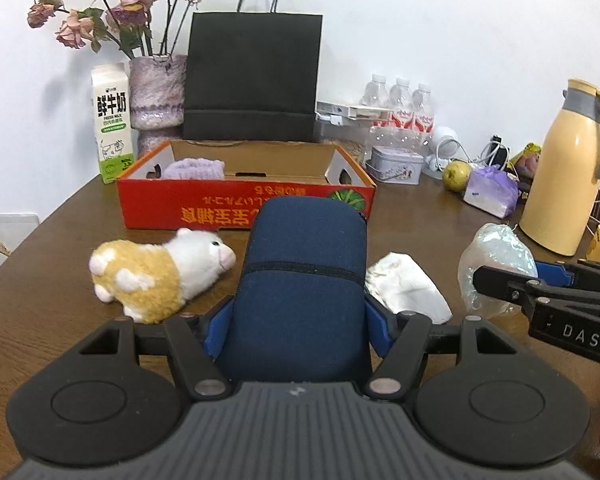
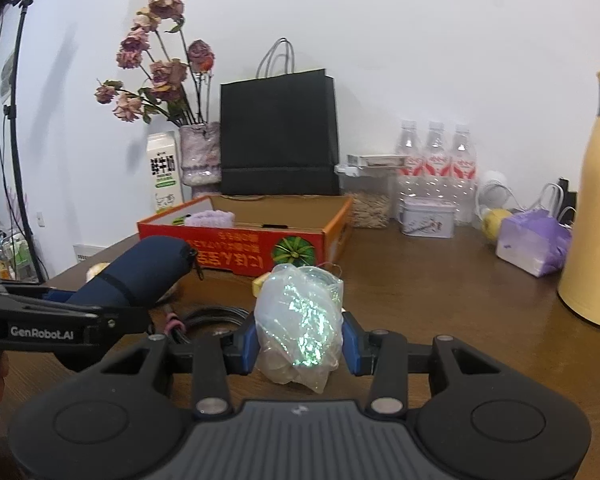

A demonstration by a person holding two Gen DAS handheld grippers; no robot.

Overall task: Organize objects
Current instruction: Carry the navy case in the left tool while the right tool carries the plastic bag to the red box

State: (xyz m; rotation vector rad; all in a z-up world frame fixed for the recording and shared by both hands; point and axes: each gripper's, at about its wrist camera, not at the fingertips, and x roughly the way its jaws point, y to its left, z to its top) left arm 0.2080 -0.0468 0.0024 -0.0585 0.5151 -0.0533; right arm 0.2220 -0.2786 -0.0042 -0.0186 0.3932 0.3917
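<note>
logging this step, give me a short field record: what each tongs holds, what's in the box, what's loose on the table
left tongs: shut on dark blue fabric pouch
right tongs: shut on crumpled clear plastic bag
red cardboard box: open, lilac knitted cloth inside
loose on brown wooden table: white-and-tan plush toy, crumpled white wrapper

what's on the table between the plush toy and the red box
Nothing: in the left wrist view only bare brown table separates the plush toy from the red cardboard box.
</note>
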